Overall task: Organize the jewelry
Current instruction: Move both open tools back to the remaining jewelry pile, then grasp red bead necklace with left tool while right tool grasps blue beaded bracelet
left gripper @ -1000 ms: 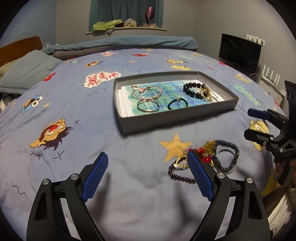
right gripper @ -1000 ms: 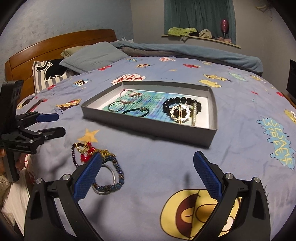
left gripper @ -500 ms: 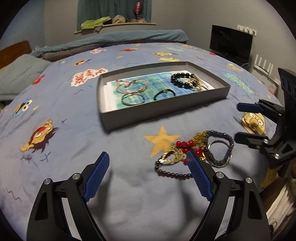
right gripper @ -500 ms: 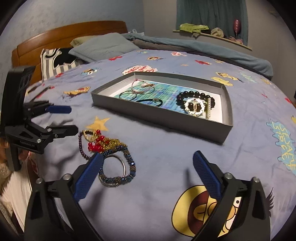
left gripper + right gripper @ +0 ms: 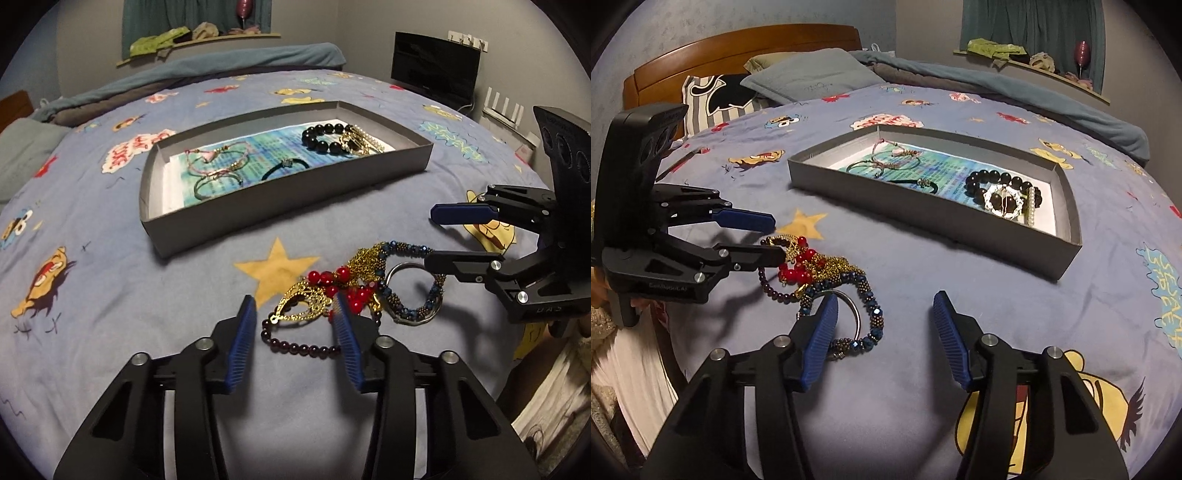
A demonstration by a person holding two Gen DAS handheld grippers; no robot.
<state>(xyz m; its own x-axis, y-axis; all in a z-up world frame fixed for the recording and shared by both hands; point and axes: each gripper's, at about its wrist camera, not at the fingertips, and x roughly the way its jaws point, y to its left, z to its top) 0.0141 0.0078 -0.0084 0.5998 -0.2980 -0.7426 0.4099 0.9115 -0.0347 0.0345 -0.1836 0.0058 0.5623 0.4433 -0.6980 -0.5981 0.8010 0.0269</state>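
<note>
Here the tangled bracelets (image 5: 354,291) lie in a heap on the bed (image 5: 110,295), near the grey tray (image 5: 280,206). They look light, floppy and snaggy; the stiff metal ring (image 5: 849,306) seems easiest to pinch. The left hand-held gripper (image 5: 295,314) and right hand-held gripper (image 5: 882,325) are closing, gripping nothing yet.

A blue cartoon-print bedspread (image 5: 923,288) covers the bed. At its head stands a wooden headboard (image 5: 738,48), with a grey pillow (image 5: 812,79) and a black-and-white striped cushion (image 5: 716,96) just before it. A teal blanket (image 5: 1015,88) lies along the bedspread's far edge. Beyond that edge a window ledge (image 5: 199,38) holds green cloth, and a dark screen (image 5: 436,64), perhaps a monitor, stands beside the bed.
</note>
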